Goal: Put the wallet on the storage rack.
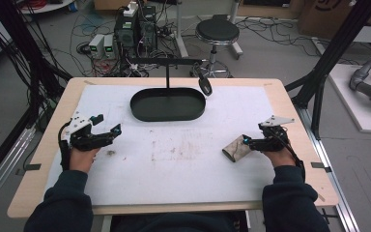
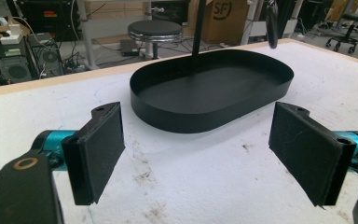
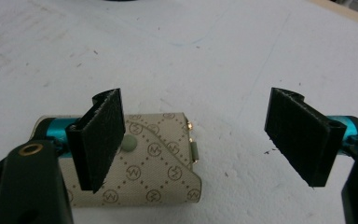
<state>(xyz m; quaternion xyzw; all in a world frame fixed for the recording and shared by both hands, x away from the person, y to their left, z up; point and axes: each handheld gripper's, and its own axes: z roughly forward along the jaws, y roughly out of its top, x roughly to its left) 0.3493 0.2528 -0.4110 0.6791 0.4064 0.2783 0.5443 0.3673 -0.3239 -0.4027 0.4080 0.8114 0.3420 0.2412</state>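
- Right gripper held low over the white mat at the right side of the table, jaws spread wide apart, nothing pinched between them.
- In the right gripper view, beige monogram-patterned wallet lying flat on the mat, folded shut, small round snap on its flap, metal hardware along the edge facing the gap.
- Wallet partly behind the left-hand jaw in that view, extending only partway into the gap; other jaw well apart from it over bare mat.
- From the high view, wallet sitting just in front of the right gripper's tips, near the table's front right area.
- Left gripper held over the left side of the mat, jaws likewise spread, holding nothing.
- In the left gripper view, bare stained mat between the two black pads, black oval tray lying beyond them.
- Tray at the far centre of the mat, well apart from the wallet, a thin black stand post rising from its far side.
- Round black stool on the floor beyond the table.
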